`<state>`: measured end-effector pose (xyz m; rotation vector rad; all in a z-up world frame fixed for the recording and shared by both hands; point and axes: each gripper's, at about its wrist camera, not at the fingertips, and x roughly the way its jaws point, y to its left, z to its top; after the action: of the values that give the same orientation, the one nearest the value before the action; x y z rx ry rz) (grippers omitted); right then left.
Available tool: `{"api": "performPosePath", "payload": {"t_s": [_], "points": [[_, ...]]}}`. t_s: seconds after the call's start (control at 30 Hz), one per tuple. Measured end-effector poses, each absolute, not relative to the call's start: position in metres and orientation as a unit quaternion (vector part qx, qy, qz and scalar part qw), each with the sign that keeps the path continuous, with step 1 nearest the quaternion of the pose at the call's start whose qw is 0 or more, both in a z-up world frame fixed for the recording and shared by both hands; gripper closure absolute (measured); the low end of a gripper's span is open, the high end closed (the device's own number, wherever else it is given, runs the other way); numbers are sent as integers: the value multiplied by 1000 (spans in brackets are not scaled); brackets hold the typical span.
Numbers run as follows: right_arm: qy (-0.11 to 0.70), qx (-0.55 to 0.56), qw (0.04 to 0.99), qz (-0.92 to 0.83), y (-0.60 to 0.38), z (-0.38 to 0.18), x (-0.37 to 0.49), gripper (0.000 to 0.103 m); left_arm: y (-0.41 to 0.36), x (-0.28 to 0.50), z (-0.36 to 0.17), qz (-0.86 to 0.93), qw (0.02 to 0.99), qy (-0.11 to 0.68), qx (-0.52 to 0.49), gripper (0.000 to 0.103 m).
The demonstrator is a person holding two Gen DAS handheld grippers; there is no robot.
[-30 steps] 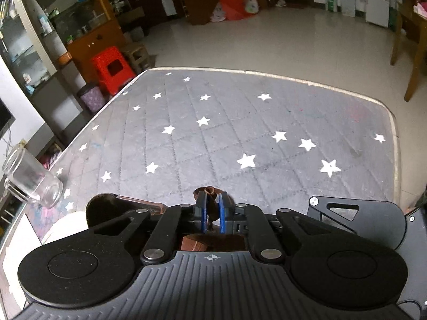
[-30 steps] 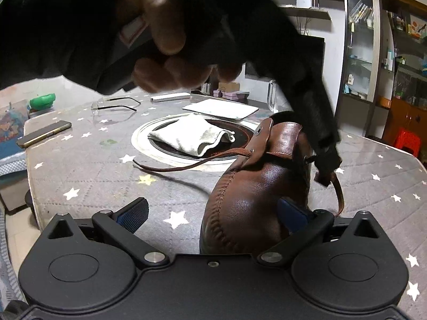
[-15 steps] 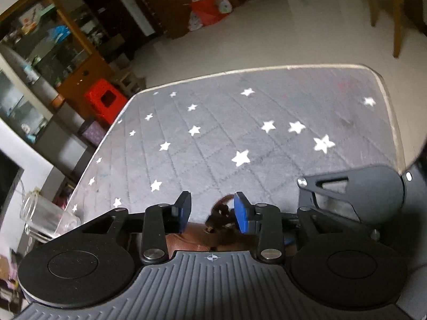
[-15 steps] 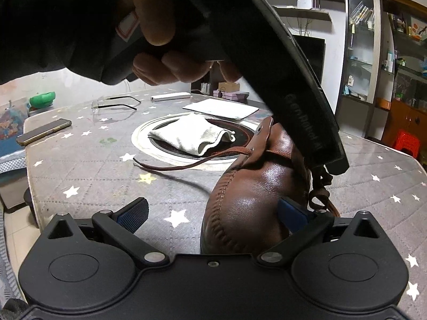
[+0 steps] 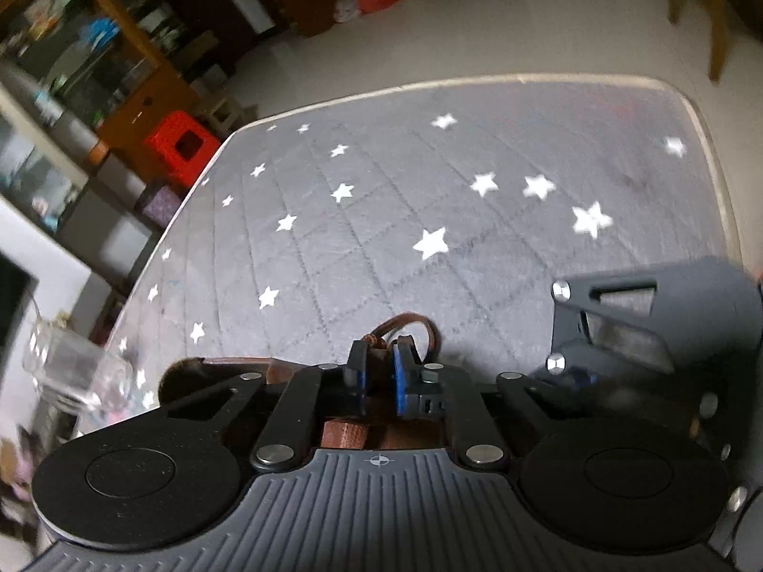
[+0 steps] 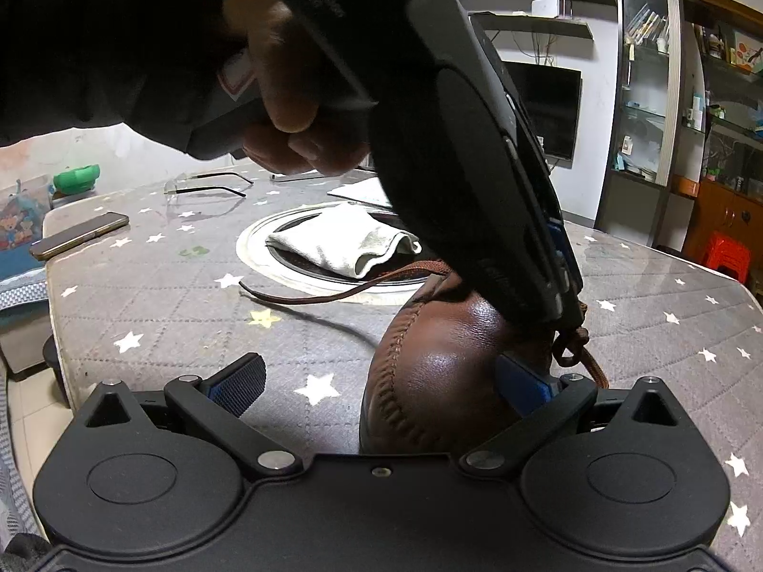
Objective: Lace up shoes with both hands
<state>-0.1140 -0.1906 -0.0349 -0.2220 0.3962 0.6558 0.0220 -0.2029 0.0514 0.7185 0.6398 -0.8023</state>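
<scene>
Over the brown shoe (image 6: 429,372), the left gripper (image 5: 379,369) has just closed, pinching the half-hidden lace (image 5: 405,326); right gripper (image 6: 376,381) gapes.

A grey quilted, star-printed cover spreads over the bench (image 6: 157,314). On it rest a brown leather shoe (image 6: 429,362), a phone (image 6: 78,236) and spectacles (image 6: 205,186) near the far edge, and a folded cloth (image 6: 343,243) mid-bench.

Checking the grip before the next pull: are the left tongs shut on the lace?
Shut on the lace: the left tongs, jaws just closing, pinch it.
</scene>
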Motion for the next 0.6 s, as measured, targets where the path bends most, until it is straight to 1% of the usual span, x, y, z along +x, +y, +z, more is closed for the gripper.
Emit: {"api": "performPosePath", "payload": {"t_s": [0.07,0.33,0.5,0.53,0.6], "points": [[194,-111,921,318,-190,-35,-114,0,-202,24,65,-385,829,297,277,94],[196,-112,922,315,-189,-34,-113,0,-200,23,109,-396,859,269,185,97],[197,-114,922,313,-186,-34,-113,0,-208,15,138,-408,866,237,165,97],[197,-115,922,313,-186,-34,-113,0,-211,11,148,-418,867,221,156,97],[198,-115,921,314,-186,-34,-113,0,-219,2,164,-423,869,195,168,97]]}}
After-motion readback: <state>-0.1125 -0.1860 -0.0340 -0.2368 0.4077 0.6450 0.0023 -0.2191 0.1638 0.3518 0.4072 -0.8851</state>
